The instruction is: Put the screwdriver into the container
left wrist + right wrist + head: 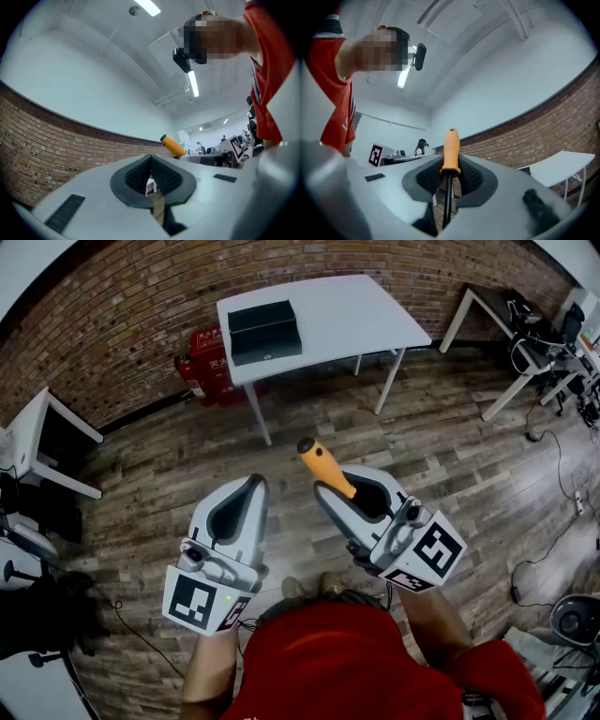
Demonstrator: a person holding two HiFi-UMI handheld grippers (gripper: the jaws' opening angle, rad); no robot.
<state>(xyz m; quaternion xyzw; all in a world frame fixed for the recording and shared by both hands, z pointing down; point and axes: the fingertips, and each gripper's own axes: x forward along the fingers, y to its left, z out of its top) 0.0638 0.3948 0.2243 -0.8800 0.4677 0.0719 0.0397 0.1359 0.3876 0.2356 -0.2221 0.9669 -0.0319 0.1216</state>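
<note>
Orange-handled screwdriver with a black metal shaft (pixel 325 466) is in your right gripper (pixel 342 482), well short of the white rectangular table (pixel 356 306) and over the grey-brown wood-plank floor (pixel 441 465). The right gripper view shows both ribbed black pads (pixel 471 178) clamped on the screwdriver (pixel 451 150) just below the handle. The shaft runs back down the slot between the jaws, and the handle sticks out past the tips of that gripper (pixel 450 171). In the head view the handle end points up and left, roughly towards the table's near edge. The black open-top rectangular container (pixel 263 331) sits on the table's left end, apart from both grippers. Your left gripper (pixel 253 484) is beside the right one and just as far from the table. Its jaws are closed tip to tip with nothing gripped. The left gripper view confirms it: the dark pads (pixel 136 176) of that gripper (pixel 151 161) meet at the front, and only floor shows through the gap behind them. A red fire-extinguisher box (pixel 208 362) stands under the table's left side, against the red brick wall (pixel 122 306). You're standing, with the red shirt (pixel 347 662) at the bottom of the head view.
</note>
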